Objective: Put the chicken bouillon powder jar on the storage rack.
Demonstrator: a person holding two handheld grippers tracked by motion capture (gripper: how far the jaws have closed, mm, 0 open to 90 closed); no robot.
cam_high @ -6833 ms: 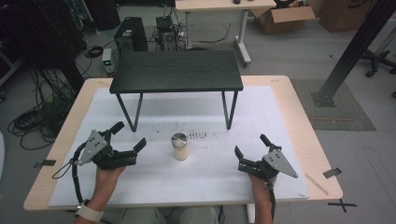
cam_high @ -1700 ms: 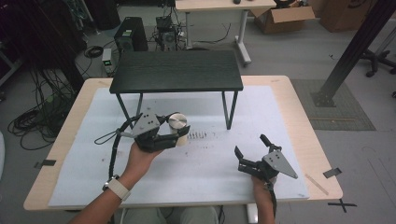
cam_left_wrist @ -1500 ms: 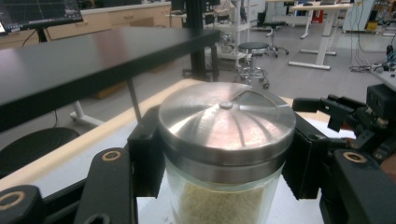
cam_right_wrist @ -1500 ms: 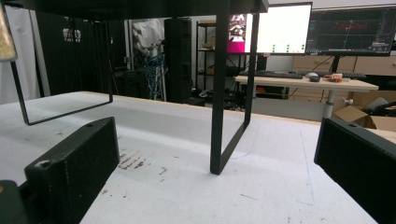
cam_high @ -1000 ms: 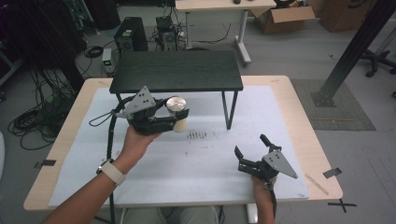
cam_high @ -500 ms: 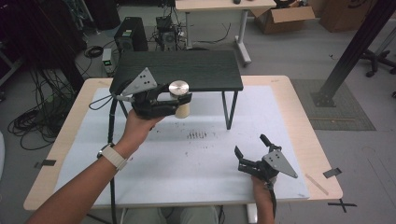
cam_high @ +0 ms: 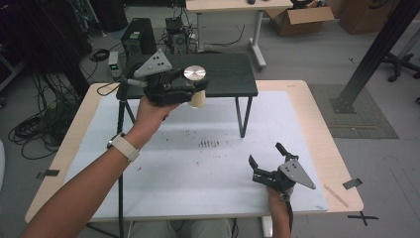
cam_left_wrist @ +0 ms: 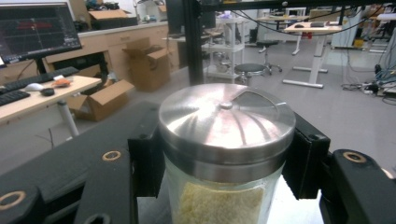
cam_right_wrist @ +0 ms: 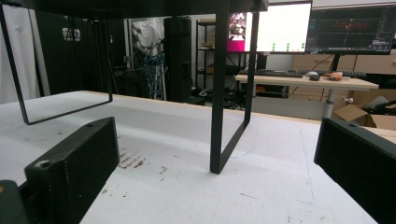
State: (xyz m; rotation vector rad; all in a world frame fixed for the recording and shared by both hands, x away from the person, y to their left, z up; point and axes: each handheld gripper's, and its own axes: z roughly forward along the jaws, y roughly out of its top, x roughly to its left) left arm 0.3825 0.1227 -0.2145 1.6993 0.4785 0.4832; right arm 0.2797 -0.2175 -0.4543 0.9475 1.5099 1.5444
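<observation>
Since the earlier frame our left hand-held gripper (cam_high: 190, 91) has lifted the shaker jar (cam_high: 196, 85), clamped below its lid, from the bench (cam_high: 297, 99) up to the black shelf (cam_high: 233, 74). We keep it upright, clearing the edge ahead. Our right hand-held gripper (cam_high: 267, 161) rests wide open.

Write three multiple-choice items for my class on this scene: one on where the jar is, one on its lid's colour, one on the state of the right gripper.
1. Where is the jar?
A. Lying on the white mat
B. Held up at the front edge of the black stand
C. On the floor

2. What colour is the lid?
A. Red
B. Silver
C. Green

3. How is the right gripper?
A. Open, holding nothing
B. Shut on the jar
C. Shut on a stand leg

Key: 1 B, the left gripper clamps it at the level of the stand's top; 2 B, brushed metal shows in the left gripper view; 3 A, its jaws stand apart over the mat.
</observation>
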